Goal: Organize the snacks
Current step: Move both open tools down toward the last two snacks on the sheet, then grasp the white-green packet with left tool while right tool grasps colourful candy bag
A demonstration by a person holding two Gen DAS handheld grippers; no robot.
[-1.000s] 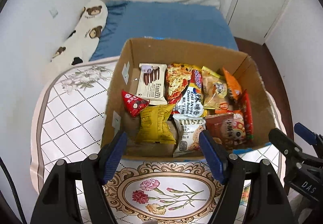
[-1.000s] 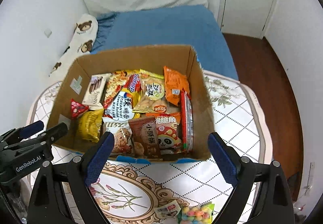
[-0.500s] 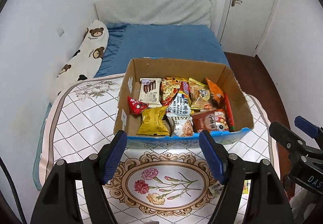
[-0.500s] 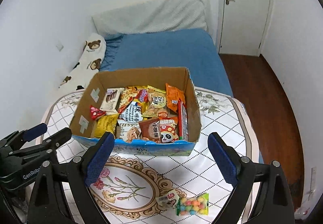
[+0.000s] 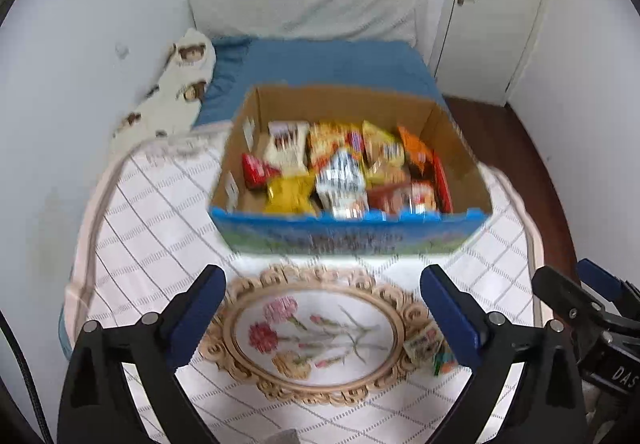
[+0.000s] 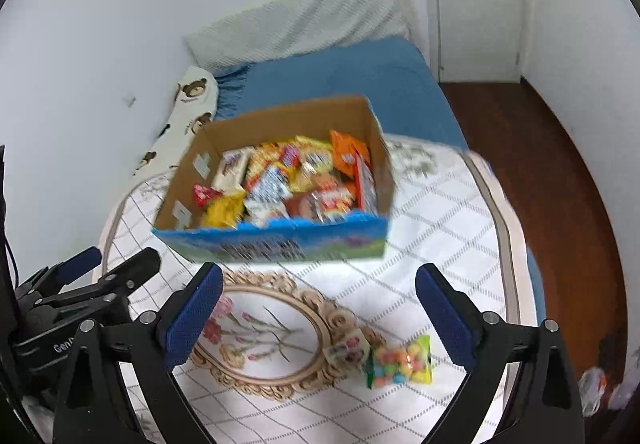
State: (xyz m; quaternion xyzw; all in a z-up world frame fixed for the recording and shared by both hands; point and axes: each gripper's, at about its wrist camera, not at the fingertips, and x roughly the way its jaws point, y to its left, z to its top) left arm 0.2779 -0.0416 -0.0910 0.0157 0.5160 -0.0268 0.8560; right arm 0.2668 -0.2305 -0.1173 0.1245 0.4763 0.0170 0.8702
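A cardboard box (image 5: pixel 460 148) with a blue printed front stands on the table, packed with several snack packets (image 5: pixel 340 172); it also shows in the right wrist view (image 6: pixel 372 132). Two packets lie loose on the tablecloth: a clear bag of coloured candies (image 6: pixel 400 362) and a small white packet (image 6: pixel 347 349), both partly seen in the left wrist view (image 5: pixel 430 350). My left gripper (image 5: pixel 322 310) is open and empty, well short of the box. My right gripper (image 6: pixel 318 308) is open and empty, above and behind the loose packets.
The table (image 5: pixel 140 228) has a white checked cloth with a floral oval (image 5: pixel 320 332). Behind it are a blue bed (image 5: pixel 332 64), a bear-print pillow (image 5: pixel 176 92) and a white door (image 5: pixel 500 4). Wooden floor (image 6: pixel 560 164) lies to the right.
Both grippers have pulled back and up from the box. The box now looks smaller and farther, and the loose packets have come into fuller view. Both stay open.
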